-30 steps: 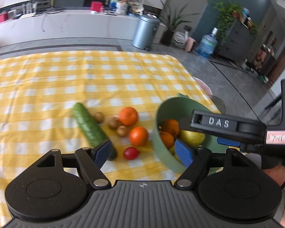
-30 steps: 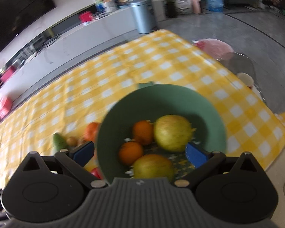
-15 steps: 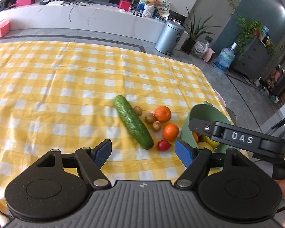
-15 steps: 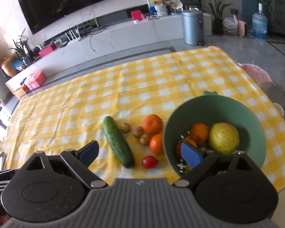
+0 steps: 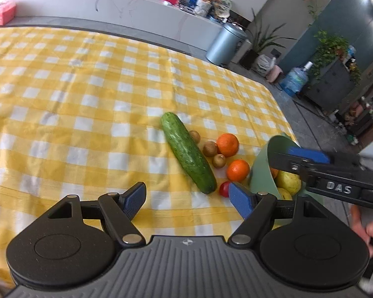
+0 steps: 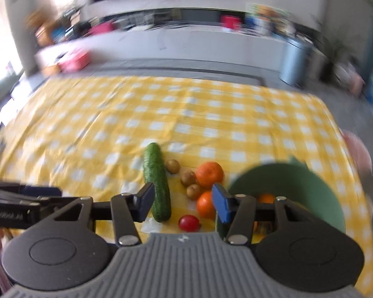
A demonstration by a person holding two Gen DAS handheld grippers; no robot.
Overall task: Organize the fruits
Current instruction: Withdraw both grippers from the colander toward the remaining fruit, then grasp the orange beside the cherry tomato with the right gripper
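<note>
A cucumber (image 5: 187, 159) lies on the yellow checked cloth (image 5: 87, 104), with three kiwis (image 5: 209, 148), two oranges (image 5: 227, 144) and a small red tomato (image 5: 224, 188) beside it. A green bowl (image 5: 262, 171) at the right holds an orange and yellow-green fruit (image 5: 288, 182). My left gripper (image 5: 187, 196) is open and empty, above the cloth before the cucumber's near end. My right gripper (image 6: 182, 201) is open and empty, above the cucumber (image 6: 156, 185), tomato (image 6: 189, 222) and bowl (image 6: 296, 198); it also shows in the left wrist view (image 5: 308, 155).
The table's right edge runs just past the bowl. Beyond the table are a grey bin (image 5: 225, 44), a long white counter (image 5: 112, 5), plants and a water bottle (image 5: 294, 80). The right wrist view is motion-blurred.
Both grippers have drawn back and swung left from the bowl. The cucumber and loose fruit now sit centred in both views. The fruits themselves have not moved.
</note>
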